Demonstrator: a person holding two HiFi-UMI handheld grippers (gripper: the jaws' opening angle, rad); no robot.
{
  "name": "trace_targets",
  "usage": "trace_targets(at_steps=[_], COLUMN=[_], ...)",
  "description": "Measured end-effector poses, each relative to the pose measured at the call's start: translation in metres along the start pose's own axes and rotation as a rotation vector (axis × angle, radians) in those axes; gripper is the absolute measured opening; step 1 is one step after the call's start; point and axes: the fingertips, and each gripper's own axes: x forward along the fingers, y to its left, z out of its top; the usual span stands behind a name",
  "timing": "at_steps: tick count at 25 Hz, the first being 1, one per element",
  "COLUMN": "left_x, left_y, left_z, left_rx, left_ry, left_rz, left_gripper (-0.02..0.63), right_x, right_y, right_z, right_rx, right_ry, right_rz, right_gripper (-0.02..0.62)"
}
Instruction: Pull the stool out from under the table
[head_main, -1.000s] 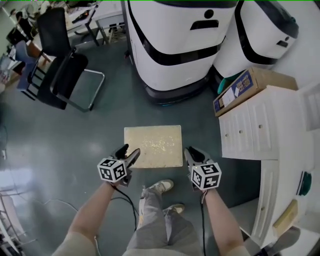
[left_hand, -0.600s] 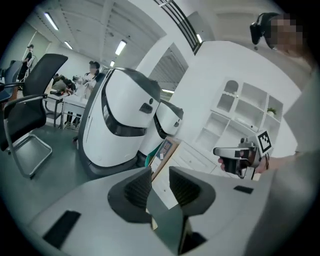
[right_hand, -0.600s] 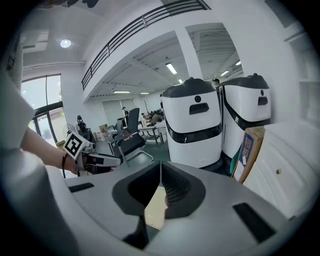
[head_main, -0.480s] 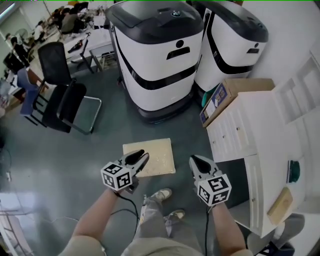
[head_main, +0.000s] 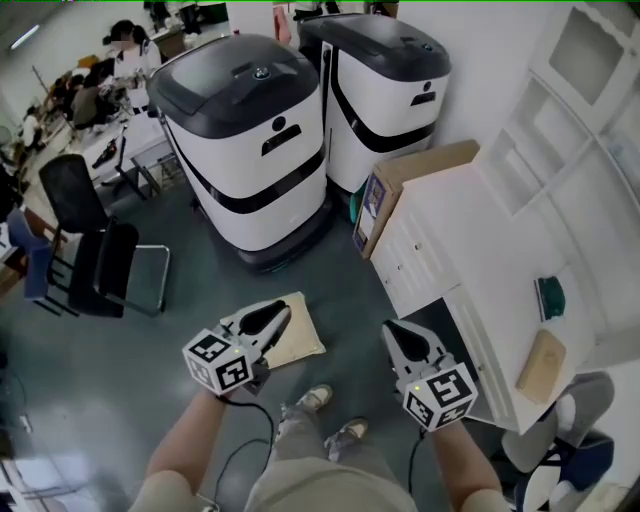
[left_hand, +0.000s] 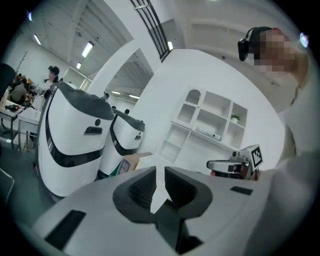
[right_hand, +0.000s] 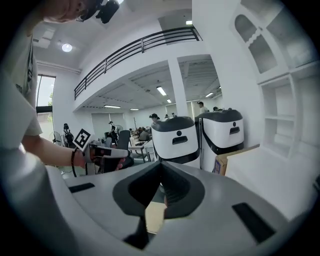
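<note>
L gripper (left_hand: 160, 179): jaws a slim gap apart, just been closing, nothing btwn. R gripper (right_hand: 160, 175): jaws pressed together, empty. Pale square-topped wooden stool (head_main: 299, 339) stands on open grey floor (head_main: 150, 345), apart from white table (head_main: 450, 225), just ahead of person's shoes (head_main: 330, 415).

Stool (head_main: 300, 338): low, with a square pale-beige top, lightly mottled. It stands upright on the grey-green floor with its top level and turned slightly askew. It is fully out in the open, apart from the white worktop (head_main: 455, 215) on its right. Its near-left corner is hidden from view.
</note>
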Motion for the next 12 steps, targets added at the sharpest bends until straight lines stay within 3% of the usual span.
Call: trace_targets(at_steps=[7, 12], left_x=[0.032, 0.053], left_y=[-0.111, -0.187], left_z=[0.042, 0.059], left_rx=[0.115, 0.174], left_ry=[0.021, 0.028], left_rz=[-0.202, -0.36], left_gripper=[0.058, 0.05], right_x=[-0.088, -0.141], right_y=[-0.012, -0.013], right_z=[0.055, 0.07], right_rx=[-0.001, -0.006], right_ry=[-0.109, -0.138], right_rz=[-0.113, -0.183], right_gripper=[0.021, 0.021])
